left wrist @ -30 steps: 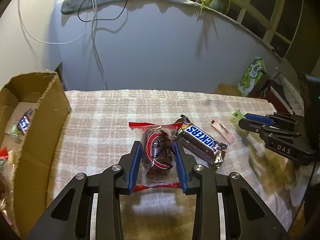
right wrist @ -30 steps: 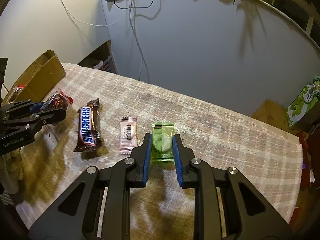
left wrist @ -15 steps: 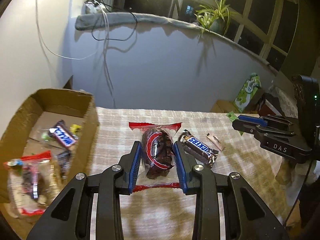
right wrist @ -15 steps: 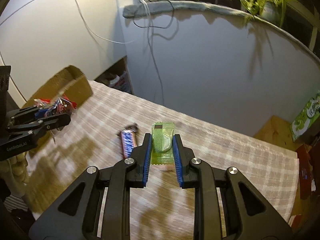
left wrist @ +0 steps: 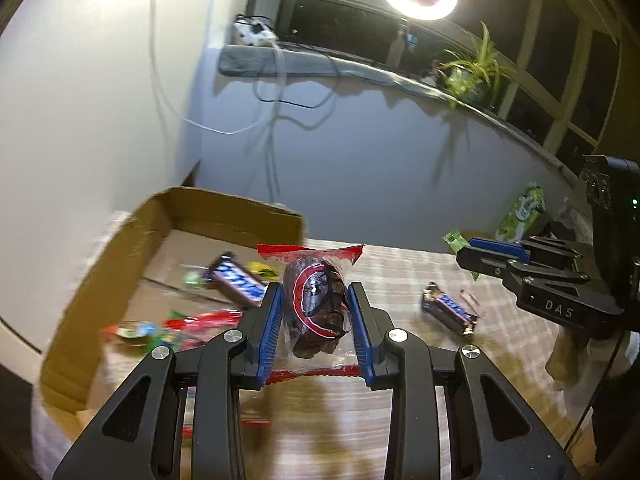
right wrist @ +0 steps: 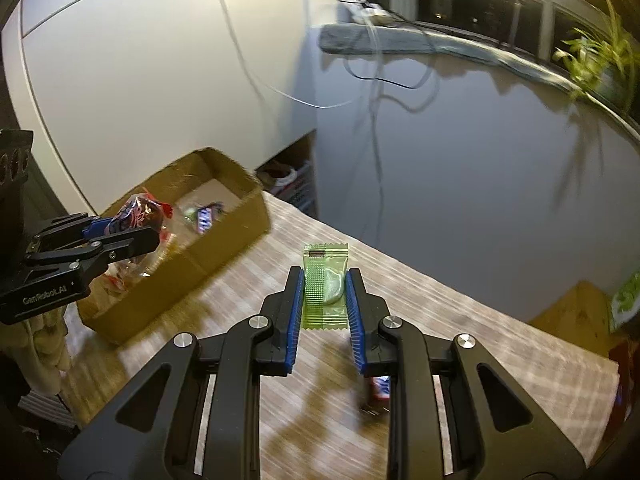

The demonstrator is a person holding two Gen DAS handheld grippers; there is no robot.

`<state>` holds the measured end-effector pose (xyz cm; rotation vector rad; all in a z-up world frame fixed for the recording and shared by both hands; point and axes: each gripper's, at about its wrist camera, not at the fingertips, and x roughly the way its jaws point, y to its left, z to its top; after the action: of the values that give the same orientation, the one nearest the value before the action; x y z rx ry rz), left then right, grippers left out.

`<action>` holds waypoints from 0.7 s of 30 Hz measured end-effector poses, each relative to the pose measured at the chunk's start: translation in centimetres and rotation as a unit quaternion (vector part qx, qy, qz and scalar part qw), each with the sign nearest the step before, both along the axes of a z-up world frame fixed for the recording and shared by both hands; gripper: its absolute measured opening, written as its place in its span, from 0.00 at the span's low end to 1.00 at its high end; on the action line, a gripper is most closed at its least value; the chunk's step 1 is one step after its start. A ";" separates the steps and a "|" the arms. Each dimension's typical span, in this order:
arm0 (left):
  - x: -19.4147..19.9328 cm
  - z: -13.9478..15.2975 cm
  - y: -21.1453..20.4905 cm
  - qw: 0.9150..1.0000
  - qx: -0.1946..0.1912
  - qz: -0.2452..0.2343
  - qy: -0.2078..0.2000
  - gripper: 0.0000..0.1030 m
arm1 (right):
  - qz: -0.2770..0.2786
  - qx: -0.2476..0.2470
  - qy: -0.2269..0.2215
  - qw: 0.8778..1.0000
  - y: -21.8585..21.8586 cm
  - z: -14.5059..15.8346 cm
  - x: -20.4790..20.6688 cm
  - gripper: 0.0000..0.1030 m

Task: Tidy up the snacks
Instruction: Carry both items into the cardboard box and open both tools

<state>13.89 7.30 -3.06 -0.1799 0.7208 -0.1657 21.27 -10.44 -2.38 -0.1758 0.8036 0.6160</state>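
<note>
The cardboard box [left wrist: 120, 276] sits at the left edge of your checked tablecloth [right wrist: 440, 320], with a chocolate bar [left wrist: 236, 282] and other wrappers inside. Your left gripper [left wrist: 314, 312] clamps a red-edged clear snack bag [left wrist: 316, 304] beside the box's near right corner. Your right gripper [right wrist: 325, 300] pinches a small green packet [right wrist: 325, 284] above the cloth.
</note>
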 end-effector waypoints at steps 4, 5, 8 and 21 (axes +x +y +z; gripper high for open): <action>-0.1 -0.1 2.1 1.000 -0.002 0.019 0.003 0.30 | 0.024 0.001 0.000 1.000 3.0 0.2 0.1 0.21; -0.1 -0.2 2.7 1.000 -0.004 0.023 0.003 0.30 | 0.029 0.001 0.000 1.000 3.6 0.3 0.1 0.21; -0.2 -0.5 4.0 0.999 -0.005 0.034 0.005 0.30 | 0.044 0.002 0.002 0.999 5.4 0.3 0.2 0.21; 0.0 -1.3 7.9 0.997 -0.005 0.069 0.015 0.30 | 0.090 0.010 0.022 0.996 11.7 -0.8 0.7 0.21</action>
<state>13.85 15.17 -4.33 -0.2420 0.7349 -0.0349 21.95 1.21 -3.17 -0.2180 0.8297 0.8009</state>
